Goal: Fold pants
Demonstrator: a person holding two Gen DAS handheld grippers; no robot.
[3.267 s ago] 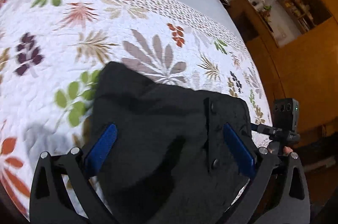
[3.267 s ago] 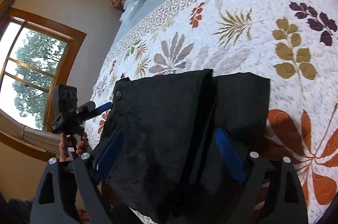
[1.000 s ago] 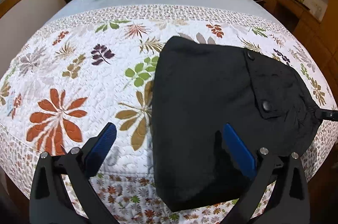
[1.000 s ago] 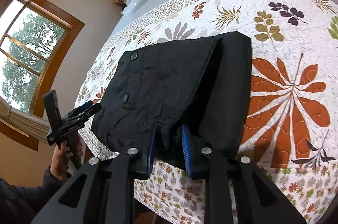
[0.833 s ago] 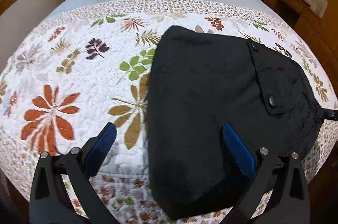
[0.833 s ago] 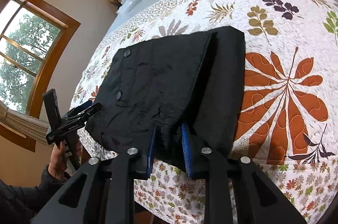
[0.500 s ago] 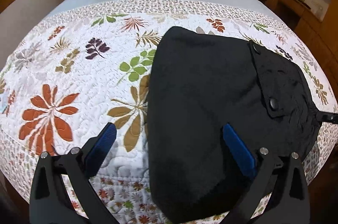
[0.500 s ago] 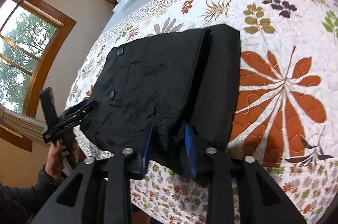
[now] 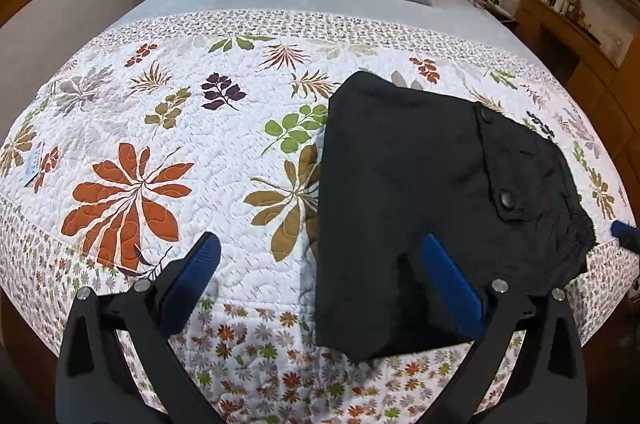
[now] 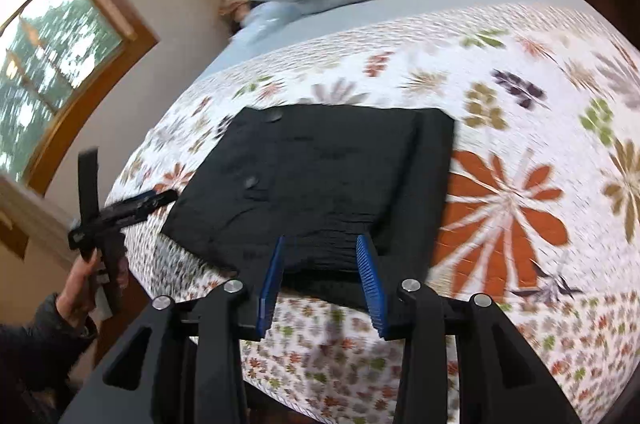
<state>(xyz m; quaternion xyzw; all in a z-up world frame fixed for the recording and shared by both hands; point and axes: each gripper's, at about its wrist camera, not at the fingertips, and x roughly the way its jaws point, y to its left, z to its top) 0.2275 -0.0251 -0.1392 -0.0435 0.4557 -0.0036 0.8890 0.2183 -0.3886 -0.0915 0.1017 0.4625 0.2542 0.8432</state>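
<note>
1. Your pants [image 9: 420,191] lie folded near the bed's [image 9: 160,151] front edge.
2. Left tool [image 9: 320,284] gapes wide, gripping nothing.
3. Right tool [image 10: 322,268] is partly parted, apparently empty; back it straight off without snagging the waistband.

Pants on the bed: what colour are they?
Black; the pants show best in the left wrist view, lying on the floral quilt.
</note>
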